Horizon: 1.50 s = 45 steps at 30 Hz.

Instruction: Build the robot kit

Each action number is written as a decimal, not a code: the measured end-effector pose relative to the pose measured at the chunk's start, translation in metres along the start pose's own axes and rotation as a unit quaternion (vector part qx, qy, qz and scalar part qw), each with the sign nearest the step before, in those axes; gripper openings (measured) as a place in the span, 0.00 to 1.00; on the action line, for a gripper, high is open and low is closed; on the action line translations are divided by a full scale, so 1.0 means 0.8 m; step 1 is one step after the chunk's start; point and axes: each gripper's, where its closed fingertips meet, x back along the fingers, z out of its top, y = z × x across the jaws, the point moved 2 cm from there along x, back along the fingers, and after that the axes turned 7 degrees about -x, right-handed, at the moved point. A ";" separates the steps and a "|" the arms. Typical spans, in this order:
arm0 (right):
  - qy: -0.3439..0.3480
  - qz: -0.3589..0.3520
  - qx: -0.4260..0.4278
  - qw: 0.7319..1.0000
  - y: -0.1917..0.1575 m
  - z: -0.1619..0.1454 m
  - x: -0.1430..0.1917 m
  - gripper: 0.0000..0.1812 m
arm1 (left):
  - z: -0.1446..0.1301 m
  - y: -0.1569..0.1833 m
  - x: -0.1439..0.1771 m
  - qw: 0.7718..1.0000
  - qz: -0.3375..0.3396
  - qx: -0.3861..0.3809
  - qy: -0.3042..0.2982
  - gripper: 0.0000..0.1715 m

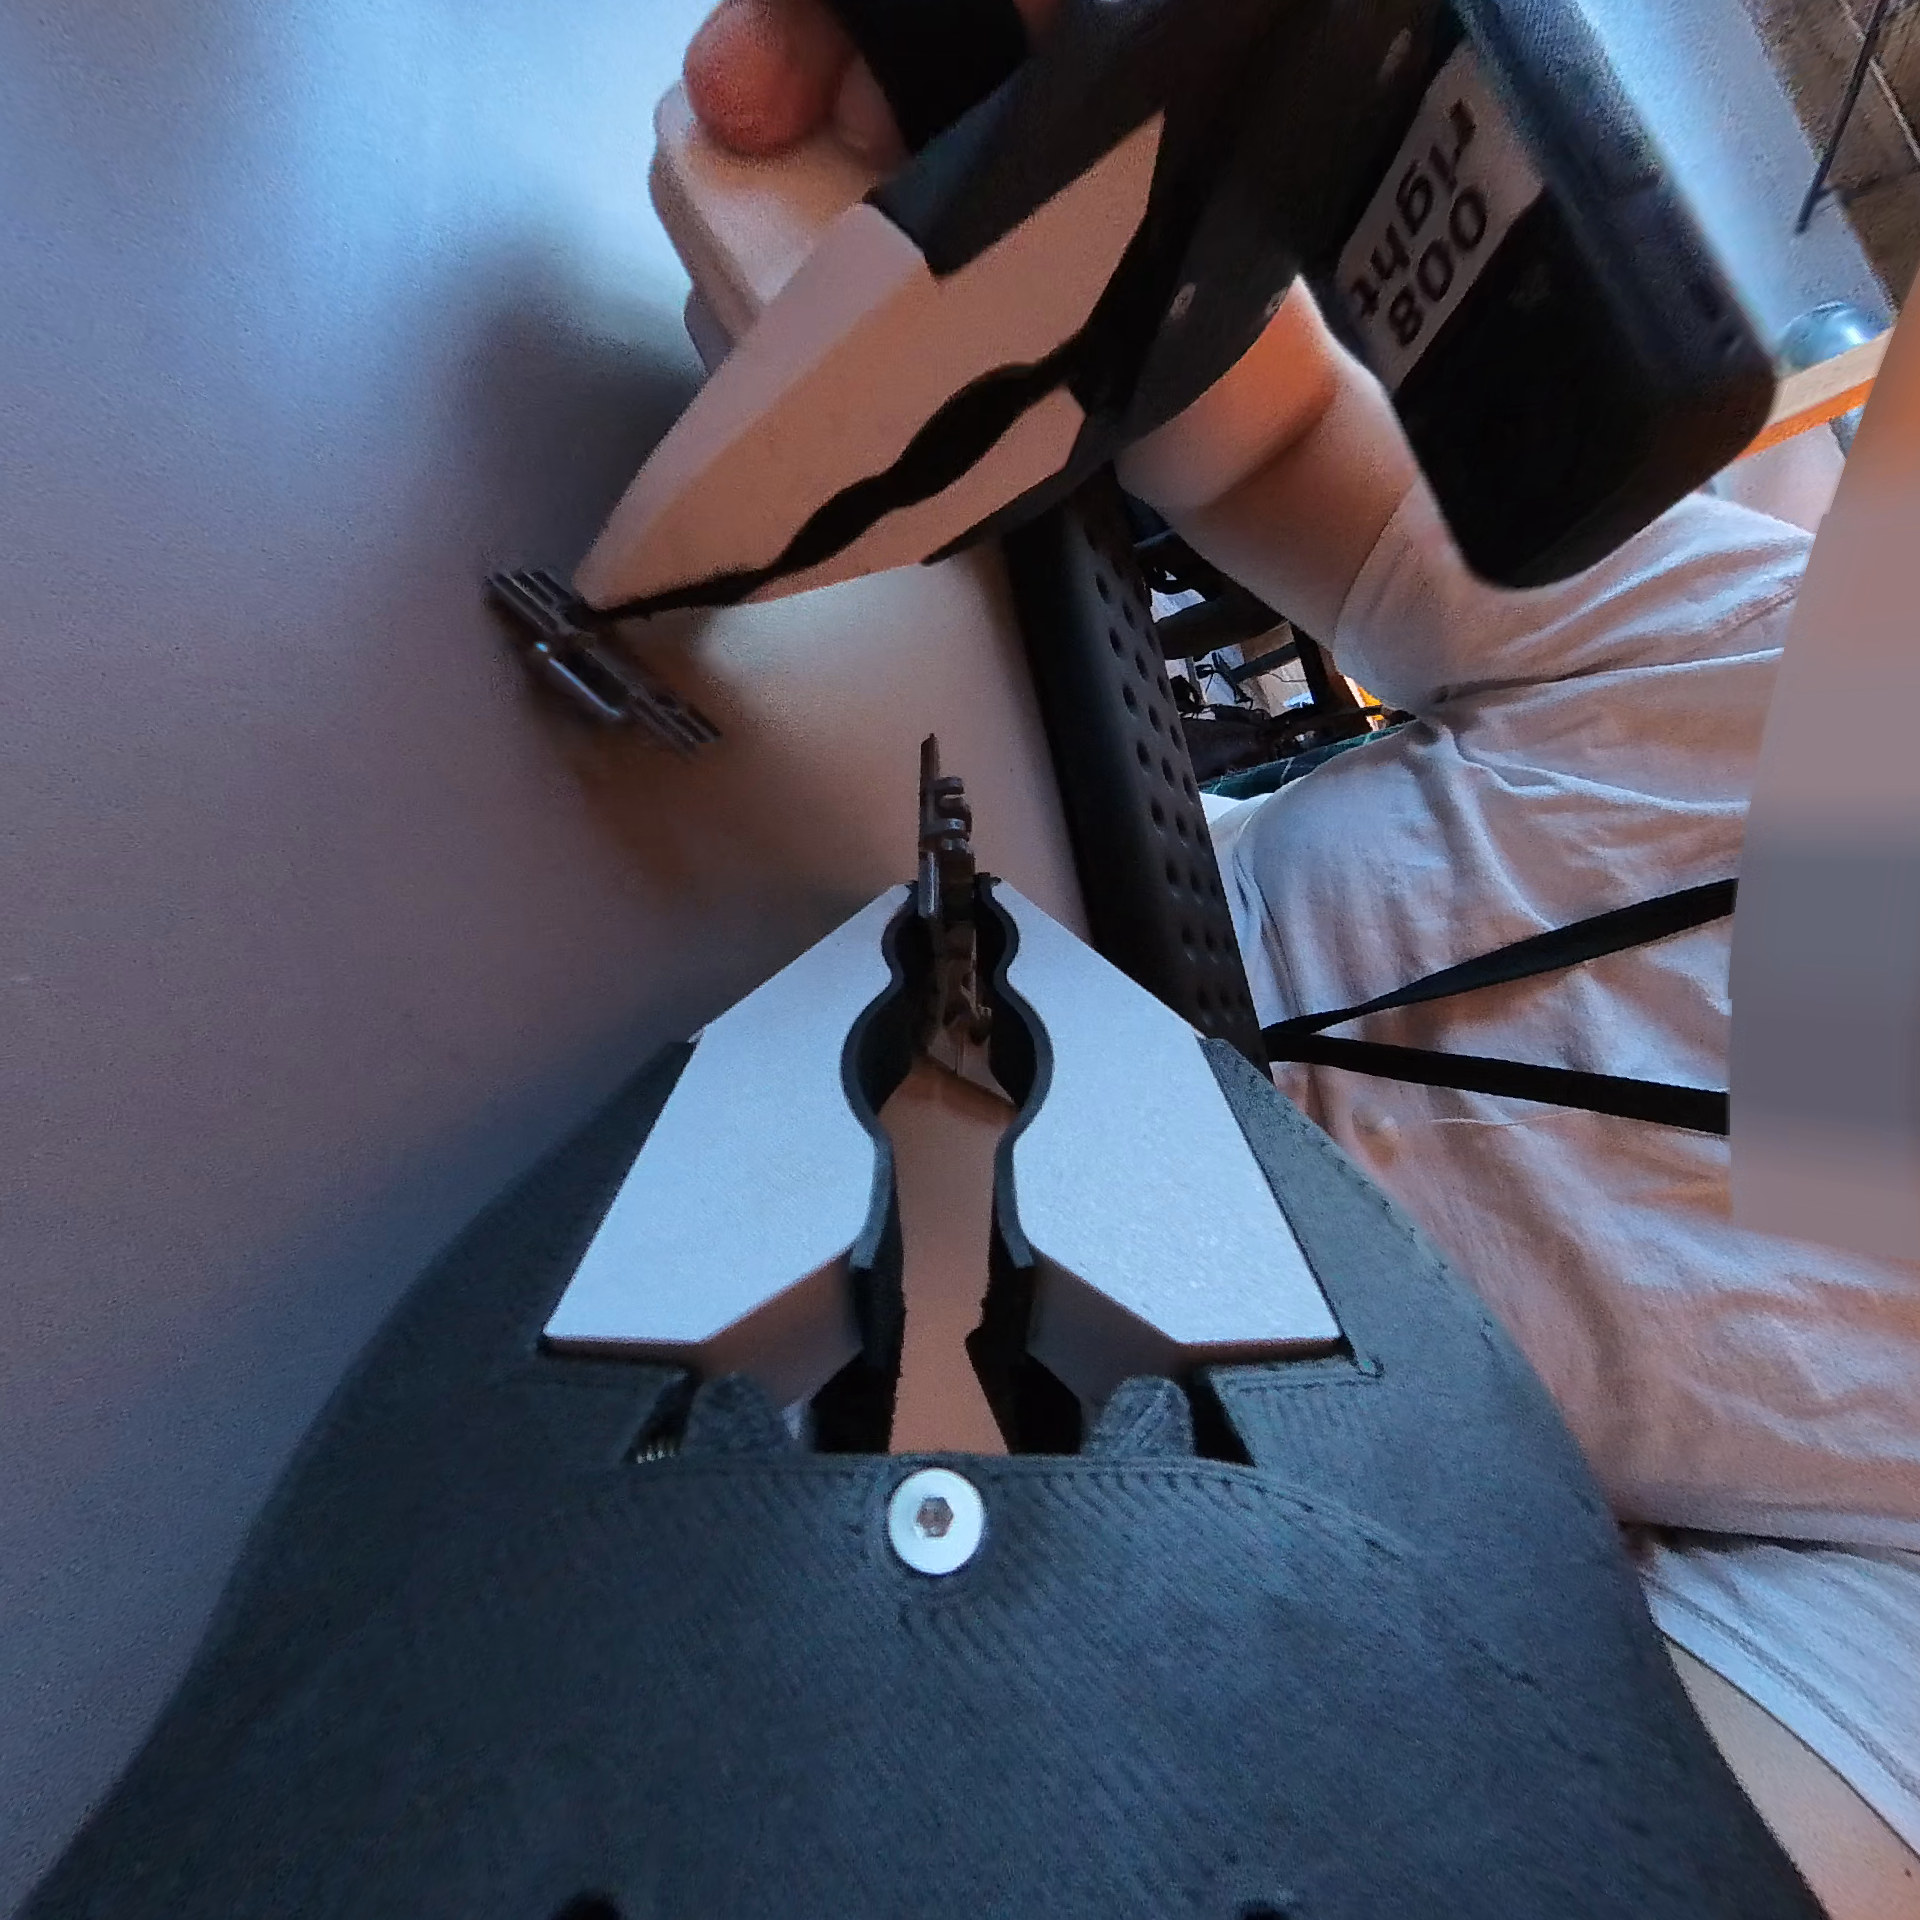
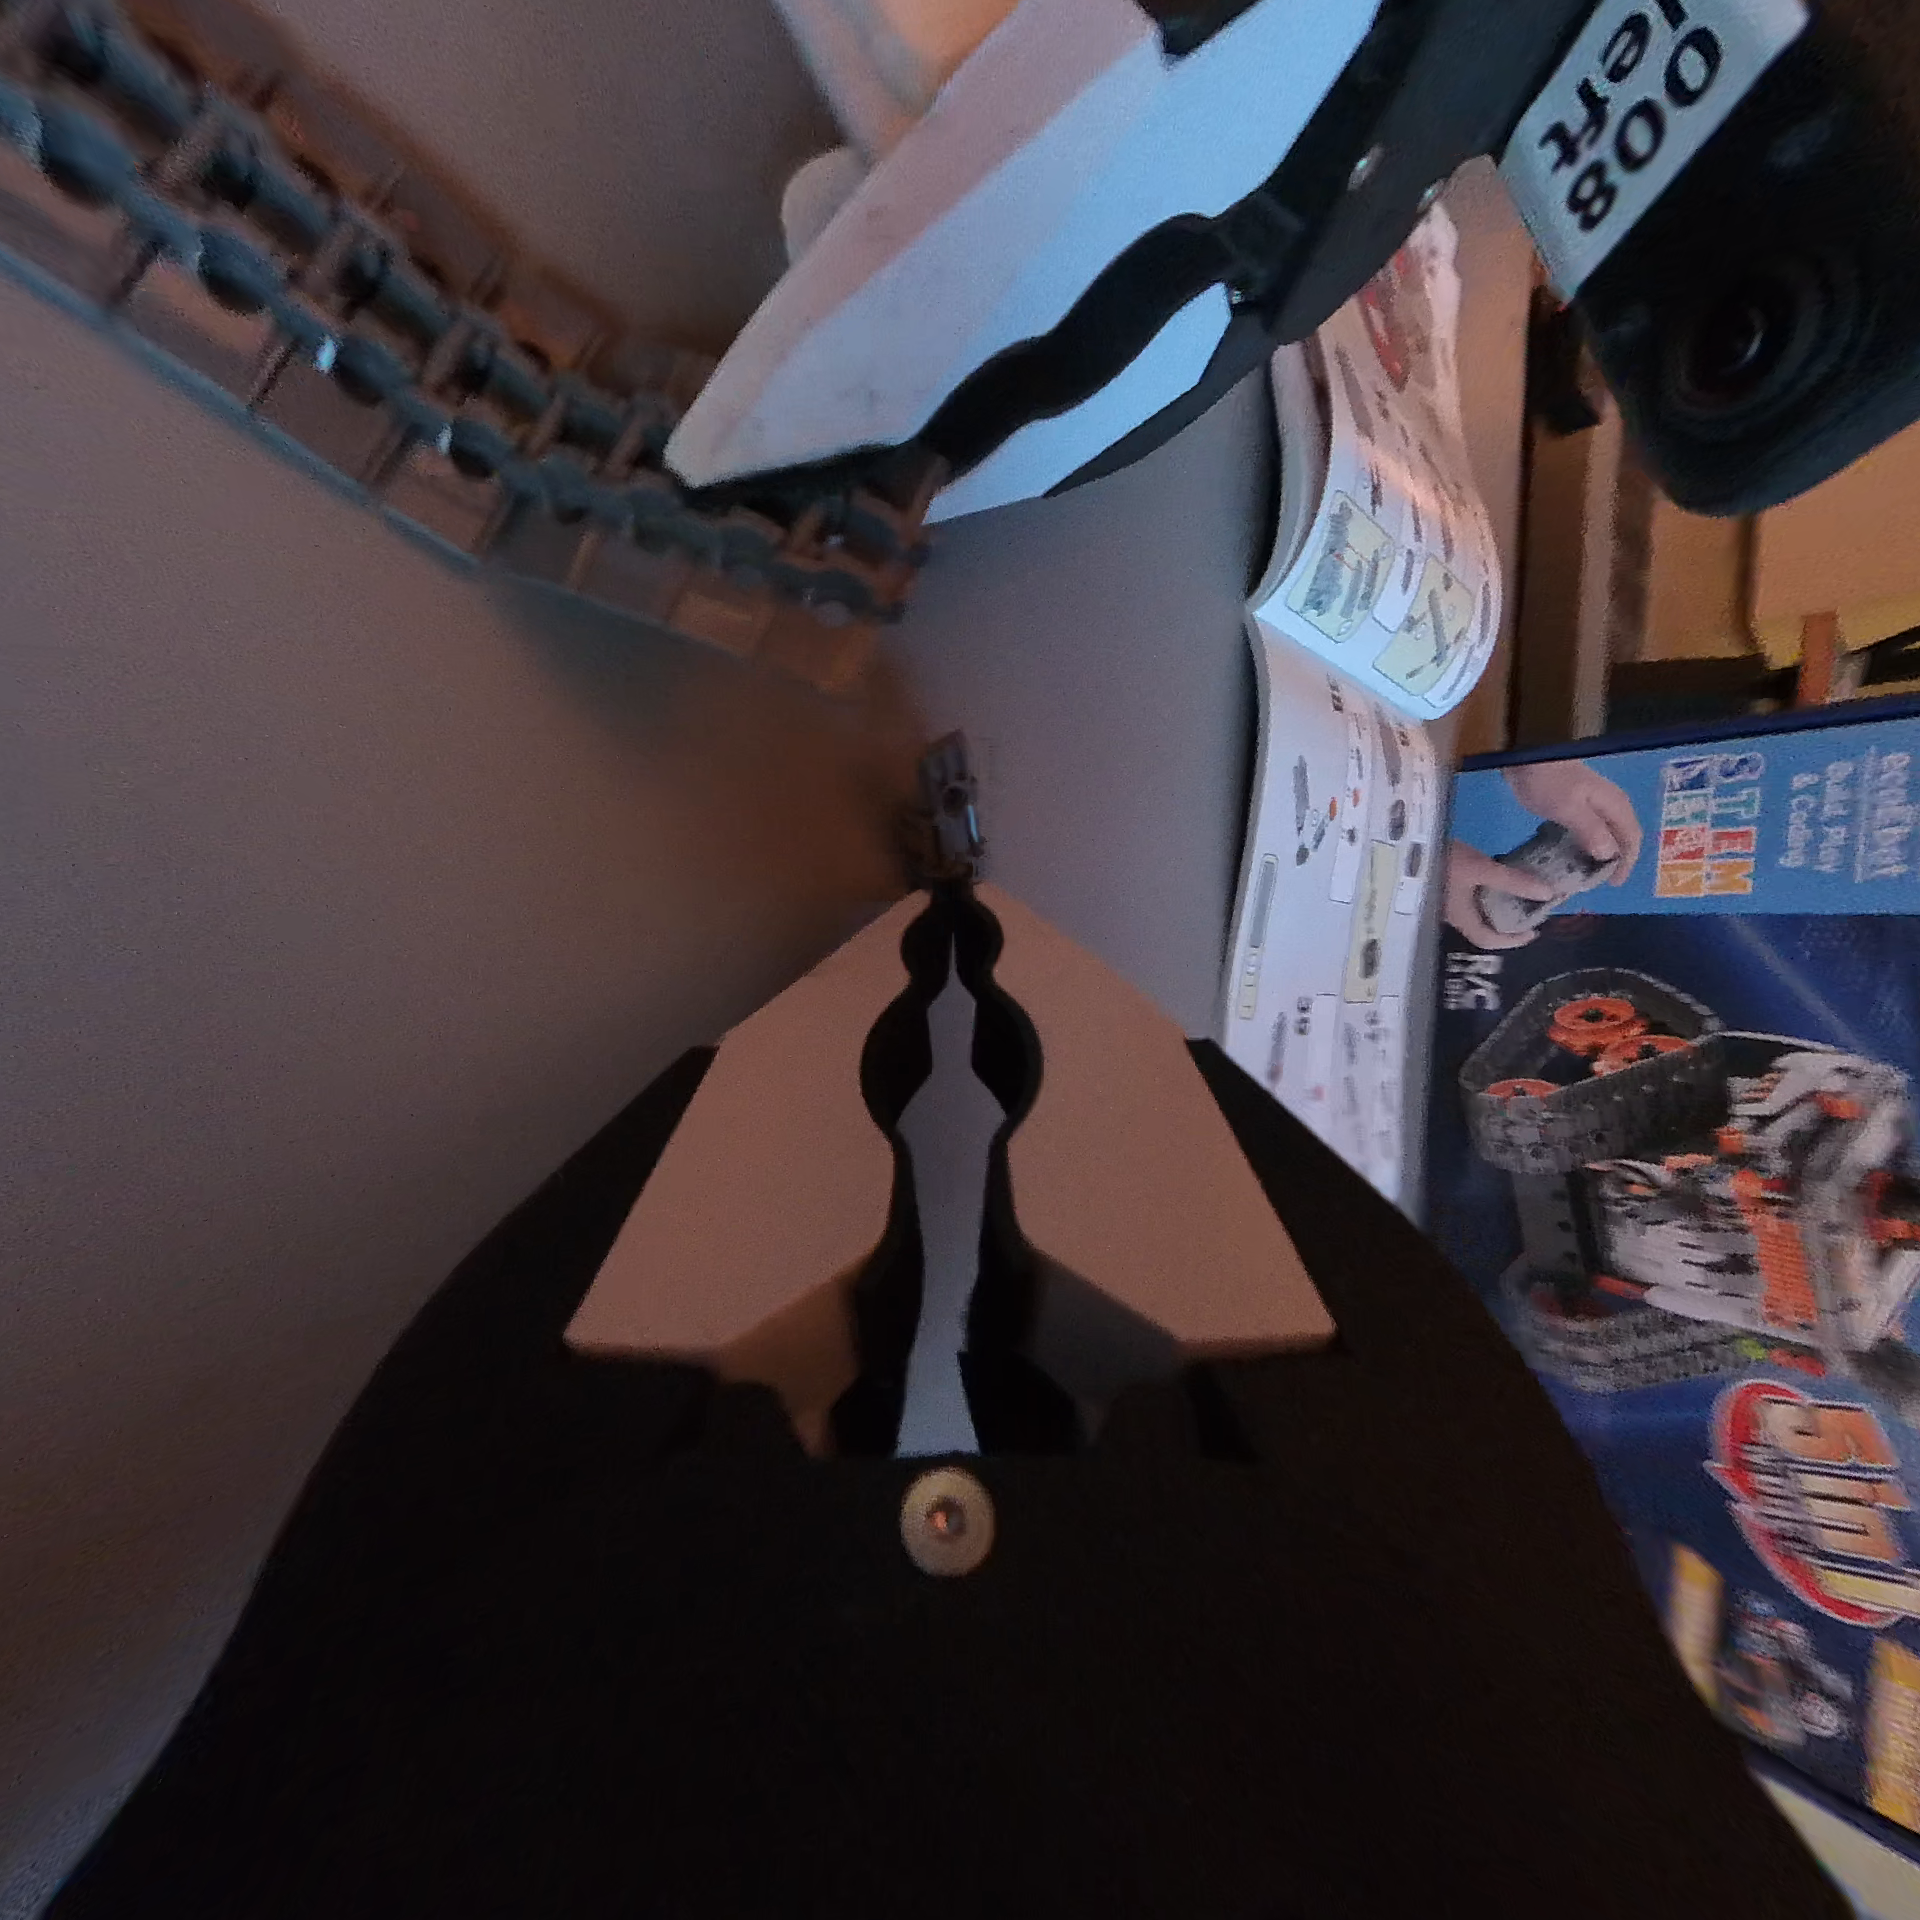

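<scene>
We see two hand-held grippers meeting tip to tip over a pale grey surface (image 1: pixel 260 727). The left gripper (image 1: pixel 948 899) points forward with its jaws pressed together on a dark toothed strip (image 1: pixel 943 831), which stands edge-on just beyond the tips and runs back between the fingers. In the right wrist view that same piece appears as a long dark link chain (image 2: pixel 436 416), running from the left gripper's tips away toward the upper left, just above the surface.

The right gripper (image 2: pixel 948 902) has its jaws pinched on a small dark grey part (image 2: pixel 951 810), held out just past the tips. In the left wrist view it comes in from above right, tilted down, and a person's fingers (image 1: pixel 753 78) wrap its handle; the part sits low against the surface.

Both grippers carry a white label with printed writing.

To the right of the right gripper's jaws lie an open instruction booklet (image 2: pixel 1340 831) and a blue toy box (image 2: pixel 1662 1195) with a tracked vehicle pictured on it. To the left of both jaws the surface lies bare. Right of the left gripper's jaws the surface edge meets a black perforated panel (image 1: pixel 1132 810).
</scene>
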 end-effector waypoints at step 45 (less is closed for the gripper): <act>0.122 0.424 -0.547 0.711 0.010 0.058 0.046 0.00 | 0.001 0.002 0.001 1.000 -0.021 0.020 0.004 0.03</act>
